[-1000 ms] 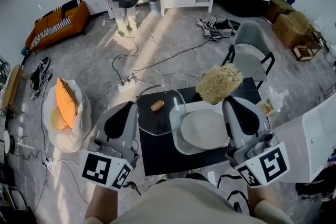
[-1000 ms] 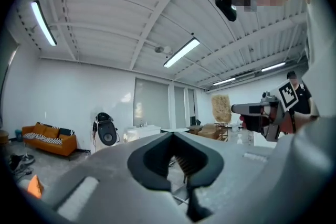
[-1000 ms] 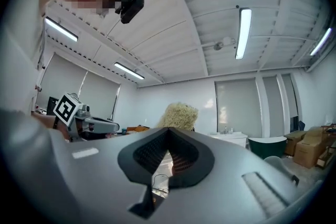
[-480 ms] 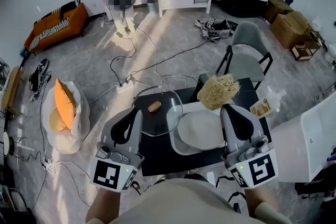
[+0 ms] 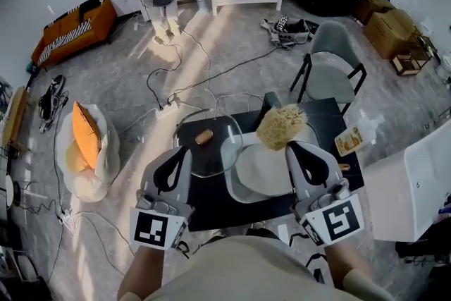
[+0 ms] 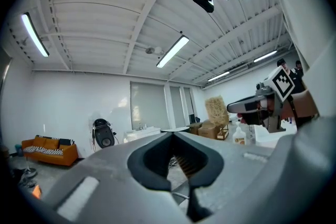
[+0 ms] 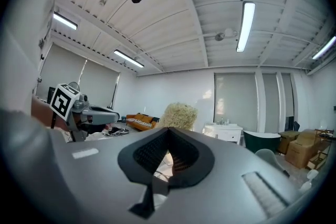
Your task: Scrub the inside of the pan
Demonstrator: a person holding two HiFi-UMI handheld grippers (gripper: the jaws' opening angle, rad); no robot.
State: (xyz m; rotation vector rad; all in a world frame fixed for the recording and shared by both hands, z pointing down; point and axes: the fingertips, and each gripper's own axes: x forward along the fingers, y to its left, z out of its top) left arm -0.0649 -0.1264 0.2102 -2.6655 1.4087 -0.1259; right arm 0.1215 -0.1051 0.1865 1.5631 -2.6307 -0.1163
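A pale grey pan (image 5: pixel 259 178) sits on the black table (image 5: pixel 211 206). My right gripper (image 5: pixel 289 145) is shut on a tan fibrous scrubber (image 5: pixel 280 126), which it holds over the pan's far rim. In the right gripper view the scrubber (image 7: pixel 179 115) sticks up just beyond the closed jaws. My left gripper (image 5: pixel 184 152) is shut and empty, at the near edge of a glass lid (image 5: pixel 211 159) with a brown knob (image 5: pixel 204 137), left of the pan. The left gripper view shows the right gripper (image 6: pixel 255 107) and the scrubber (image 6: pixel 215 109) raised to the right.
A grey chair (image 5: pixel 330 75) stands behind the table. A soap bottle (image 5: pixel 350 139) sits at the table's right edge, next to a white tub (image 5: pixel 409 180). Cables cross the floor (image 5: pixel 176 74), and a bag with an orange cushion (image 5: pixel 87 144) lies to the left.
My right gripper has carried the scrubber a little left and nearer, to the pan's far rim. My left gripper has stayed shut beside the glass lid.
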